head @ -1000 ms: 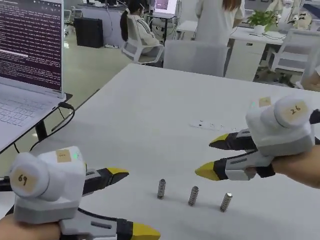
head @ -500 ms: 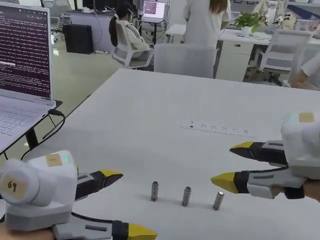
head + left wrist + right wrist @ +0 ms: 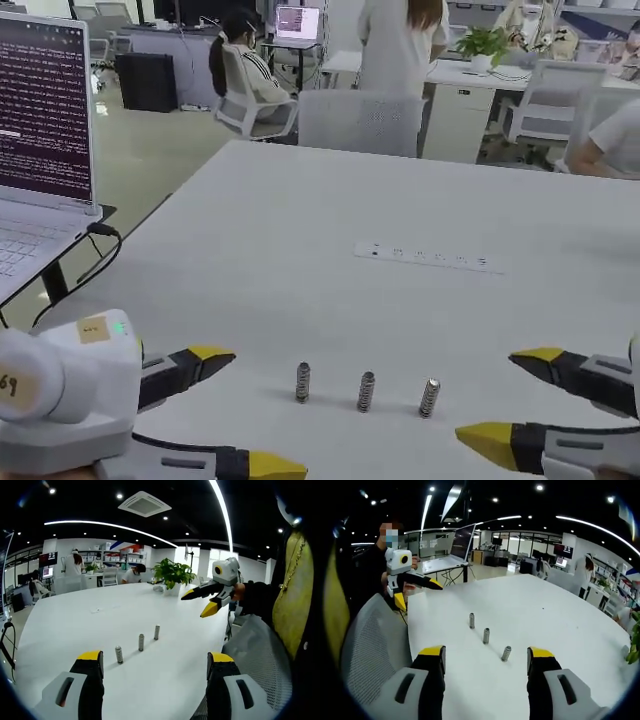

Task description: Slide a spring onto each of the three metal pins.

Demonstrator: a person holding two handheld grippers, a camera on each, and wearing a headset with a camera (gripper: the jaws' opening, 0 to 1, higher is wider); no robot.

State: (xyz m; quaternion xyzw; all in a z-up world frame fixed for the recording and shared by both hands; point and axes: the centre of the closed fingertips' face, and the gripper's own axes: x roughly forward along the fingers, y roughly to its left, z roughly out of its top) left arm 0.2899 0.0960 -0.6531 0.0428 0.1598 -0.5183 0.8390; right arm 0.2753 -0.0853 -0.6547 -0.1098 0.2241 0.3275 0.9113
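Three springs (image 3: 366,391) stand upright in a row on the white table (image 3: 330,220), between the two grippers and apart from both. Each appears seated over one of the pins (image 3: 432,383). On that evidence the sliding looks finished, with no loose spring left to fit. The left gripper (image 3: 245,410) has its jaws apart and empty, and so does the right gripper (image 3: 510,395). The head view shows a smooth cap topping the rightmost coil, which the gripper views render too small to confirm. The right gripper view adds the left gripper facing the row from its far side, with a laptop (image 3: 452,545) behind.
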